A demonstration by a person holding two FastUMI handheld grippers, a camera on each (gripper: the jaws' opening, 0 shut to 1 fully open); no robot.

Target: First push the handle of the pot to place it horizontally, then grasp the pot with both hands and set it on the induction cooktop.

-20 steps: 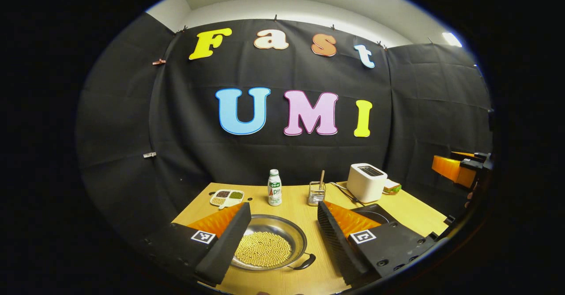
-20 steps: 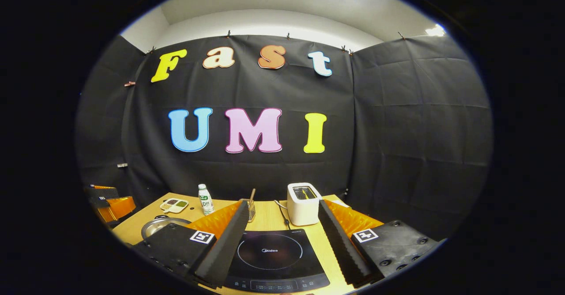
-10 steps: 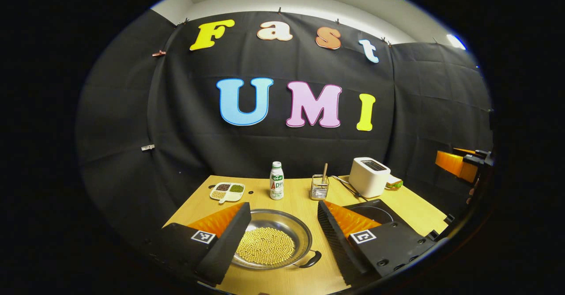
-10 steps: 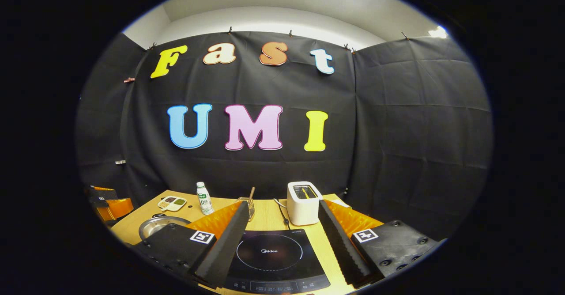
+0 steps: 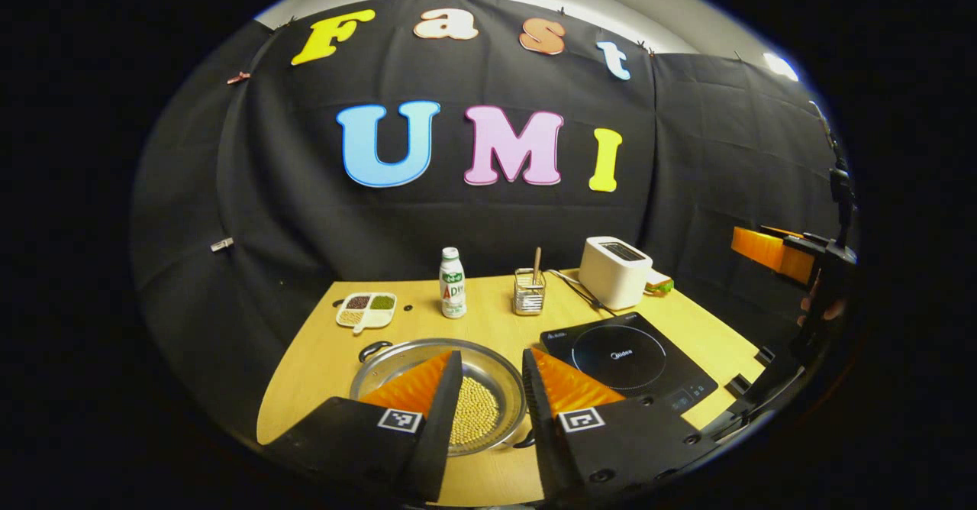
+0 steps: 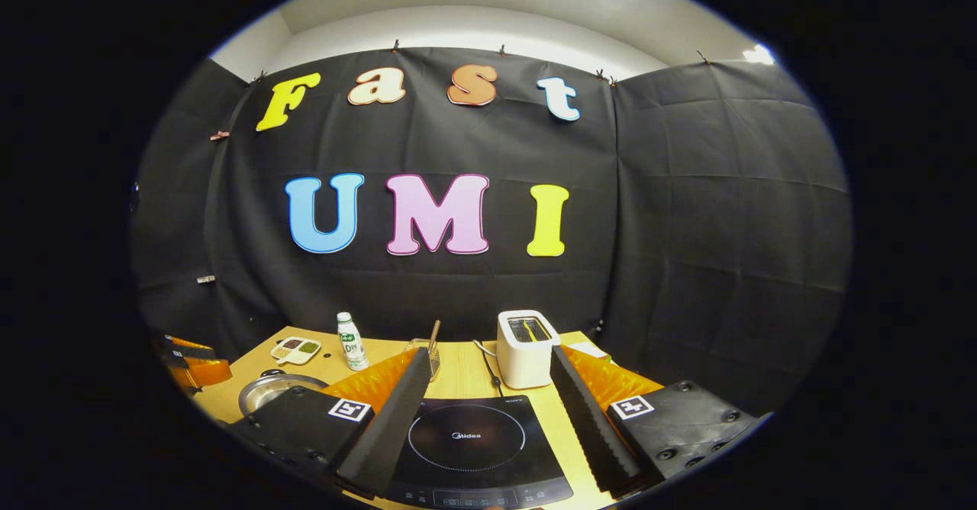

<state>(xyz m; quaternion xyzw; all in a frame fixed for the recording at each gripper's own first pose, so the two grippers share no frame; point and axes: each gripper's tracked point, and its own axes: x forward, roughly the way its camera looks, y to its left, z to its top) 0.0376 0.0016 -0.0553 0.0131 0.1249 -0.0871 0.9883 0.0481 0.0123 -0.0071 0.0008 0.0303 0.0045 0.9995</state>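
A steel pot [image 5: 397, 359] holding yellow beans [image 5: 477, 414] rests on the wooden table, one black handle [image 5: 372, 350] at its far left and the other by its near right rim. My left gripper [image 5: 491, 357] hovers over the pot's near side, jaws narrowed but still apart, holding nothing. The black induction cooktop [image 5: 622, 361] lies to the pot's right. My right gripper [image 6: 490, 353] hangs open above the cooktop [image 6: 467, 437], empty. In the right gripper view the pot [image 6: 267, 392] sits at lower left, with the left gripper [image 6: 195, 369] beside it.
Along the table's back stand a divided snack dish [image 5: 366, 309], a small bottle [image 5: 453, 283], a wire holder [image 5: 528, 296] and a white toaster [image 5: 614, 272] with its cord. A hand [image 5: 820, 308] holds the right gripper [image 5: 771, 250] past the table's right edge.
My left gripper's jaws have narrowed a good deal and the gripper has pulled back and tilted, so more of the table shows. The right gripper has barely moved.
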